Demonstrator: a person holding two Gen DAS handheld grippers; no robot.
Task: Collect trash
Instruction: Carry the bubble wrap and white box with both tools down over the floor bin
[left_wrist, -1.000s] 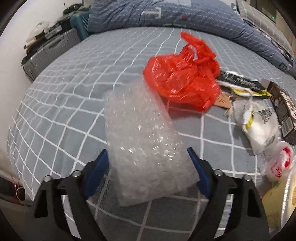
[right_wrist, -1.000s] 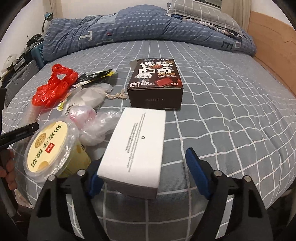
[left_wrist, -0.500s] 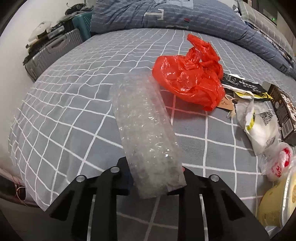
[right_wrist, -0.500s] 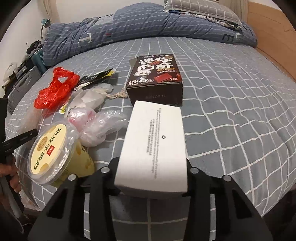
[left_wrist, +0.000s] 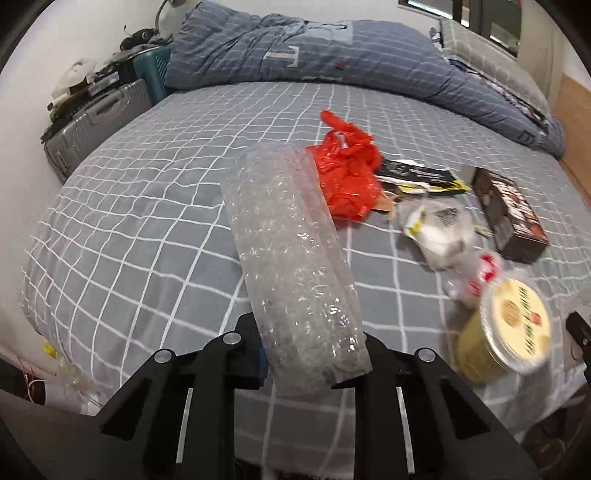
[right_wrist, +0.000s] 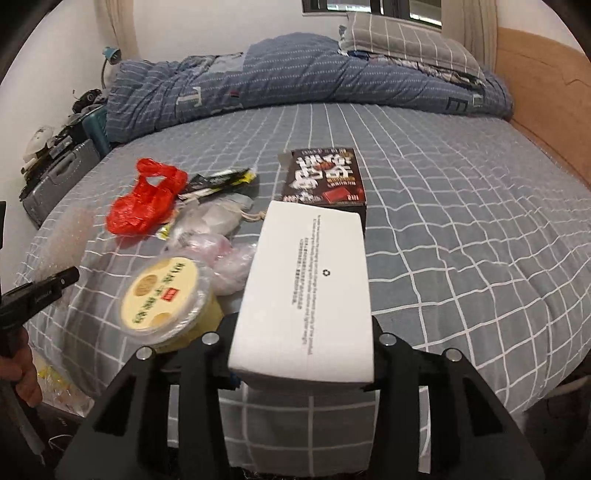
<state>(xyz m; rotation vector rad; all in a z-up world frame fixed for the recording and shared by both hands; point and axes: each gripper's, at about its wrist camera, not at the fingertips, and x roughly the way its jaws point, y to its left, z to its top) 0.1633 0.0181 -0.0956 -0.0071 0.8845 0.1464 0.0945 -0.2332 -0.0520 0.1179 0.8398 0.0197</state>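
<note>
Both claws are loaded. Your left gripper (left_wrist: 314, 363) is squeezed nearly shut on the near end of the bubble wrap (left_wrist: 291, 258), so the soft roll sticks out ahead of the jaws, pointing far across the bed (left_wrist: 147, 206). Pinching it at the end makes sense: the stuff crushes easily, and a narrow bite keeps it from slipping.

Your right gripper (right_wrist: 301, 365) is clamped about halfway on the white box (right_wrist: 306, 291), jaws pressing its two long sides at the near end. That box is stiff, so the jaws stop at its width.

Neither piece looks to be resting on the sheet, I'd say, with the rest of the trash waiting beyond them. Between the two claws sits the yellow tub (right_wrist: 166, 295), tipped on its side, with crumpled clear bags (right_wrist: 225, 258) just past it. Further out lie the red bag (right_wrist: 144, 203), a black-and-yellow wrapper (right_wrist: 221, 181) and the dark snack box (right_wrist: 325, 177). Far off, the folded quilt (right_wrist: 295, 77) stays out of your way.
</note>
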